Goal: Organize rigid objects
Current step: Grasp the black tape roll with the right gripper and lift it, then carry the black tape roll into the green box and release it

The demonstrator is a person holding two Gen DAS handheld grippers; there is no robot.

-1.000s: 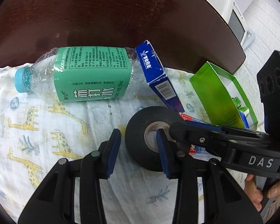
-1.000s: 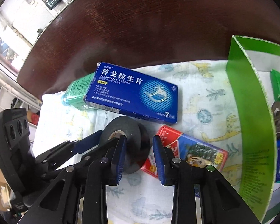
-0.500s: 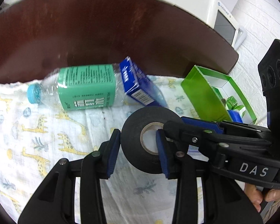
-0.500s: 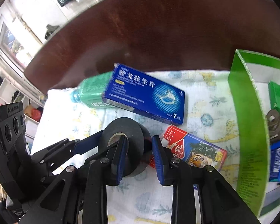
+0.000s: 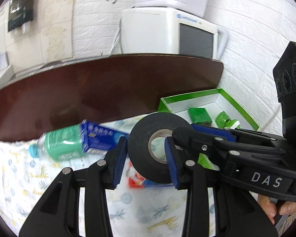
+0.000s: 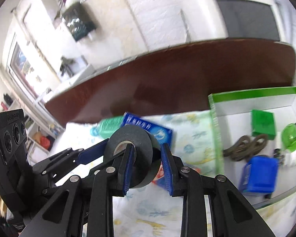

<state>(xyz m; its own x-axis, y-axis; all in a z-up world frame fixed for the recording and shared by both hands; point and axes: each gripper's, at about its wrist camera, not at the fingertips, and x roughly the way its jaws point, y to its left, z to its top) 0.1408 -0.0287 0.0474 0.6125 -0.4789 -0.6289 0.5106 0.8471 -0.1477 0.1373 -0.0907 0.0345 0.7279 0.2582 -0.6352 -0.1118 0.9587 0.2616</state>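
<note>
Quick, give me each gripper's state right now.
Left gripper: shut on the black tape roll, one finger through its core.
Right gripper: shut on the same black tape roll, clamping it across its width.

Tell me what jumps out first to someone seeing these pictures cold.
A black tape roll fills the centre, lifted above the giraffe-print cloth, with fingers of both the left gripper and the right gripper on its ring. To the right stands an open green box already holding small items, with a dark wooden table behind.
</note>
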